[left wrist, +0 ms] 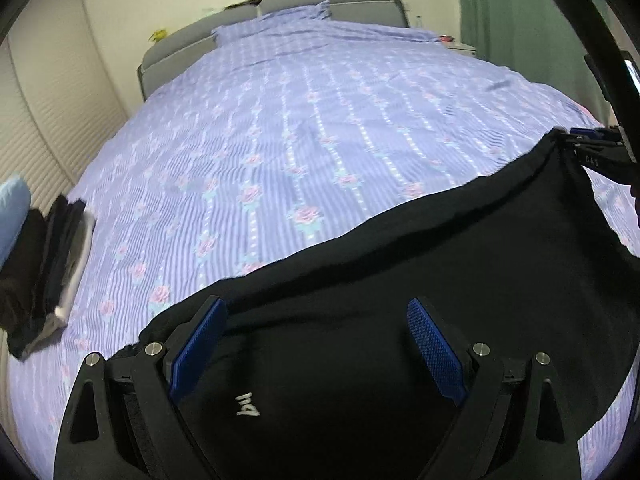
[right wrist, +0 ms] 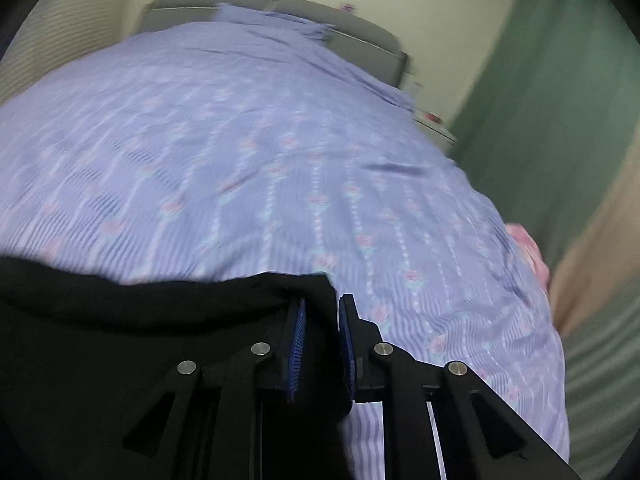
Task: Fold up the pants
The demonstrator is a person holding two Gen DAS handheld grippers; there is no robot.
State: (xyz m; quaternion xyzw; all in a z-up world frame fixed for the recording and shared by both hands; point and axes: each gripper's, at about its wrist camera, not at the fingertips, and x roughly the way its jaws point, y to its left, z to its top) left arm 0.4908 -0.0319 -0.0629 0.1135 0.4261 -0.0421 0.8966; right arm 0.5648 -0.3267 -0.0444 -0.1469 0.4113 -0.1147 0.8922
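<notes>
- Left gripper (left wrist: 316, 344) stands with its blue pads spread wide above the black pants (left wrist: 400, 280); dark cloth lies beneath and between them, and neither pad presses on it.
- Right gripper (right wrist: 322, 340) has its pads drawn close together on a corner of the pants (right wrist: 120, 340), with black cloth bunched in the narrow gap; its view is blurred, so the contact is hard to judge, but the left view shows that corner pulled taut up to the right gripper (left wrist: 592, 148).
- Only the left view shows the pants' full spread: a straight upper edge running from the near left up to the gripped corner, and small pale lettering (left wrist: 246, 404) on the cloth.
- Only the left view shows a stack of folded dark clothes (left wrist: 44, 272) at the left side of the bed.
- Both views show the purple flowered bedspread (left wrist: 300, 140) under the pants, the grey headboard (left wrist: 280, 4) and a green curtain (right wrist: 560, 100).
- Only the right view shows something pink (right wrist: 528, 252) at the bed's right side.
</notes>
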